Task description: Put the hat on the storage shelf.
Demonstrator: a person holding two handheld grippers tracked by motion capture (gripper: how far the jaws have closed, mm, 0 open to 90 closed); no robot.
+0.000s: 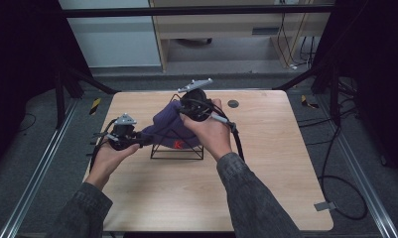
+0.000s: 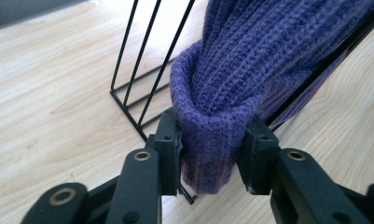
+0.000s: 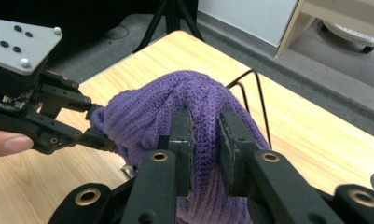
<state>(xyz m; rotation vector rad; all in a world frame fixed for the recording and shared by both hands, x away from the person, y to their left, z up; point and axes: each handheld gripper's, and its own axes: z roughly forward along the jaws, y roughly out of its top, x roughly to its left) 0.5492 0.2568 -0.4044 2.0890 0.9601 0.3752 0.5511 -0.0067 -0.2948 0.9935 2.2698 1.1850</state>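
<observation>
A purple knitted hat (image 1: pixel 169 124) is draped over a black wire rack (image 1: pixel 177 148) that stands near the middle of the wooden worktop (image 1: pixel 266 163). The left tongs (image 1: pixel 137 140), held in the person's left hand (image 1: pixel 109 156), are clamped on the folded brim of the hat at its left side; in the left gripper view the knit (image 2: pixel 212 140) is bunched between the two jaws, with the rack's thin bars (image 2: pixel 142 56) rising just behind it. The right tongs (image 1: pixel 184 110), held in the right hand (image 1: pixel 214 131), grip the hat from above at its far upper side; in the right gripper view the jaws pinch a ridge of the purple wool (image 3: pixel 204 126), and the left tongs (image 3: pixel 97 126) hold the hat's edge farther off. A small red label (image 1: pixel 177 144) shows on the hat's near side. A small dark disc (image 1: pixel 233 103) lies on the worktop near the far edge, well apart from the rack.
</observation>
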